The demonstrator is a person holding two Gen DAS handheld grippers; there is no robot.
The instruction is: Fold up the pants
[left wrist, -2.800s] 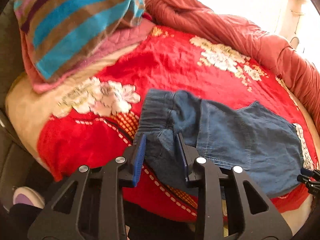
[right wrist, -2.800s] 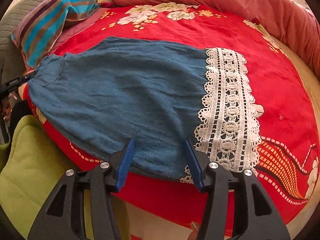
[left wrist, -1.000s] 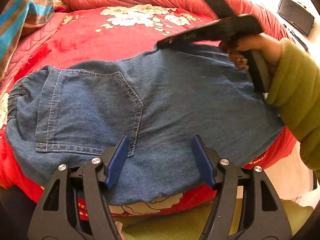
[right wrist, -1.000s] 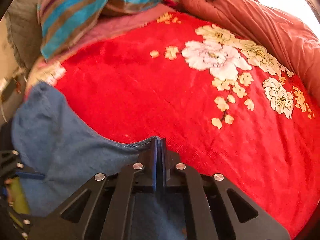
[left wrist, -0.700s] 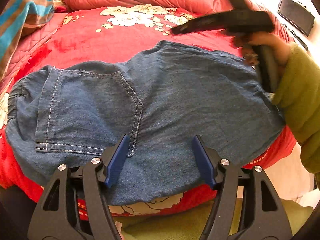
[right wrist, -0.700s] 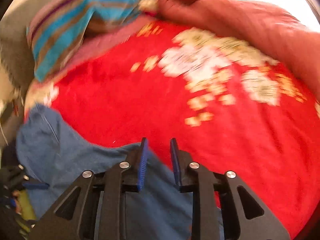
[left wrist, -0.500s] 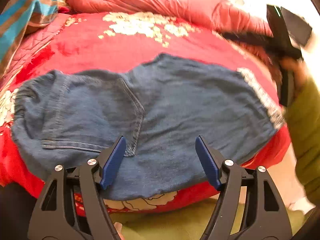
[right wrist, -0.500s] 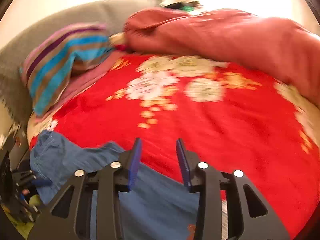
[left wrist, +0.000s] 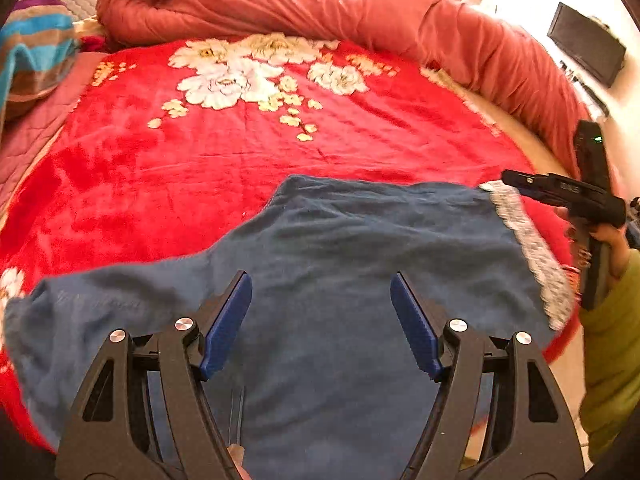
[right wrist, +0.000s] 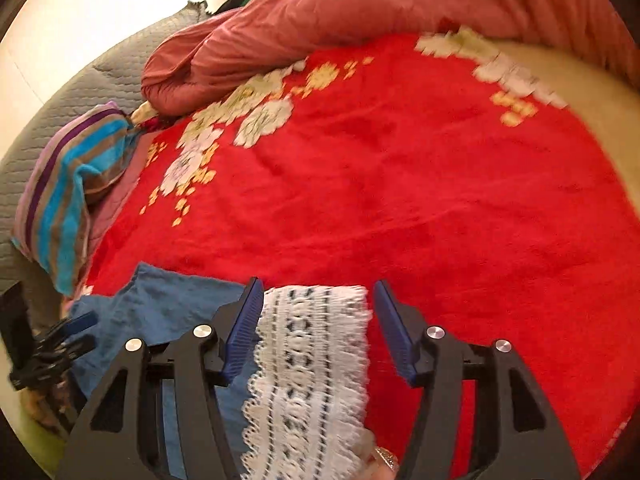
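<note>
Left wrist view: the left gripper [left wrist: 320,320] hovers over the pants [left wrist: 340,264], jaws wide apart and holding nothing; the pants lie flat on the bed [left wrist: 200,160], probably spread for a fold. Right wrist view: the right gripper [right wrist: 318,326], jaws apart, straddles the lace hem [right wrist: 312,344], seemingly lining up a grasp. No containers show.

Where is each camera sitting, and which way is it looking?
Left wrist: on the left gripper, open, looking across the blue pants; the other hand and green sleeve show at right.
Right wrist: on the right gripper, open, looking over the lace hem.
Both share the pants and the red blanket.
</note>
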